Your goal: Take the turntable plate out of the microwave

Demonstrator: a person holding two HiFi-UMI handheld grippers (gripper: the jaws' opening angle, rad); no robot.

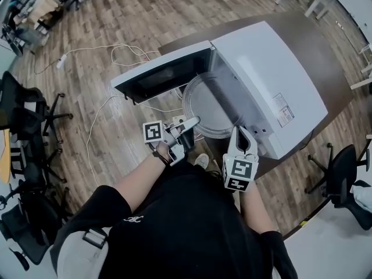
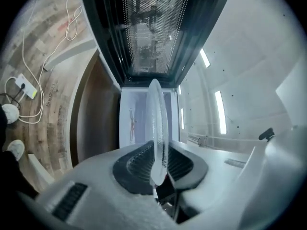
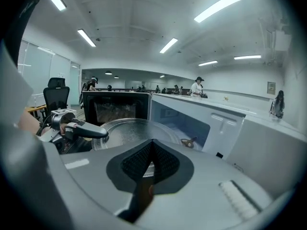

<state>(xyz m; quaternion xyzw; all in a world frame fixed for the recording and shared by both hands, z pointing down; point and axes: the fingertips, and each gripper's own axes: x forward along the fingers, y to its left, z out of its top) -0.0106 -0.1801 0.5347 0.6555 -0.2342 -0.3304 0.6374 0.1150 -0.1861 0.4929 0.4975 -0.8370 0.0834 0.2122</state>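
With the door (image 1: 160, 74) of the microwave (image 1: 279, 68) swung fully open to the left, the turntable plate (image 1: 212, 106) sits at the front of the cavity, between the door and the casing. Most of the glass disc shows outside the cavity mouth; in the head view the casing overlaps its right-hand edge. The left claw (image 1: 195, 121) pinches the near-left rim of the plate. The left claw view shows the glass edge-on between the two ribbed pads, and both pads press against it. In the right claw view the plate lies roughly level, with the left claw's tip over its rim. The right claw (image 1: 241, 131) is just beside the near front corner of the microwave, to the right of the plate. Its jaws are pressed together with nothing between them, and it touches neither the plate nor the casing as far as the views show. The microwave stands on a dark brown desk (image 1: 334, 80), with its open side toward the near-left edge. A white power cable (image 1: 99, 54) lies in loops on the wooden floor (image 1: 116, 16) to the left of the desk. Black office chairs (image 1: 29, 106) stand along the far-left side of the scene
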